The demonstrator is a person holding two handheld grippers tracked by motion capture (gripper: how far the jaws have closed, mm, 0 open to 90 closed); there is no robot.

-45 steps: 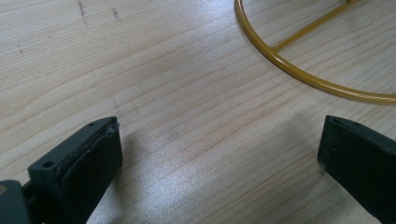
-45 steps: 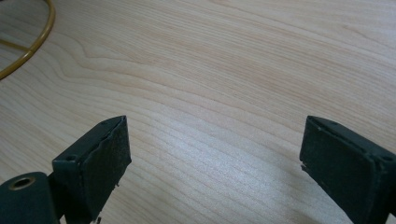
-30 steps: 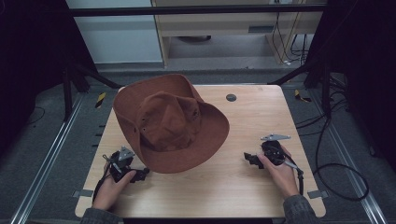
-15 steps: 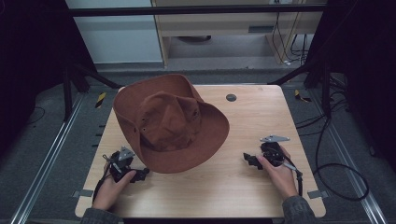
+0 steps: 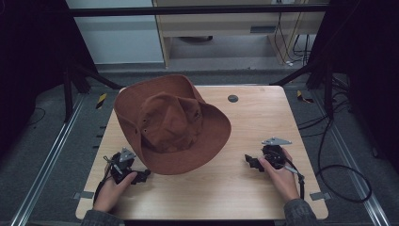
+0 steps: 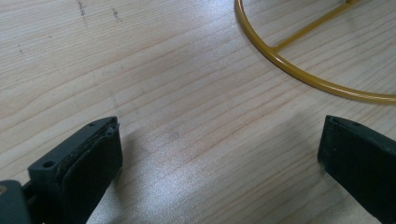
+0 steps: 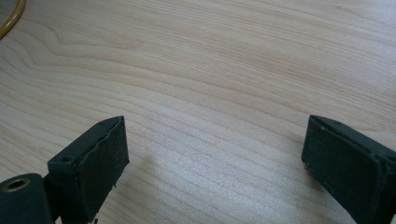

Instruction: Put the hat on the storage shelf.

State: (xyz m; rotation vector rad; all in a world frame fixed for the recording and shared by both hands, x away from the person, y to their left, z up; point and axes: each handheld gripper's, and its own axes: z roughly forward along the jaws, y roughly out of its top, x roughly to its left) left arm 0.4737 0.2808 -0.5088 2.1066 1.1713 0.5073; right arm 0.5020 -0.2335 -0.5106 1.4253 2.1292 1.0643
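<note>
A brown wide-brimmed hat point(image 5: 171, 125) sits over the left half of the wooden table point(image 5: 263, 117), tilted, with its brim reaching toward the near side. My left gripper point(image 5: 143, 175) rests on the table just under the hat's near-left brim, held by a hand. Its jaws stand wide apart over bare wood point(image 6: 219, 149). Ahead of them lies a yellow wire ring point(image 6: 299, 74) with a spoke. My right gripper point(image 5: 249, 161) lies on the table right of the hat, open and holding nothing point(image 7: 215, 144). A bit of the yellow ring point(image 7: 11, 21) shows at the far left.
A small dark round grommet point(image 5: 233, 98) is set in the table near its far edge. Black cables point(image 5: 329, 160) trail off the right side. Dark frame posts and a shelf unit stand beyond the table.
</note>
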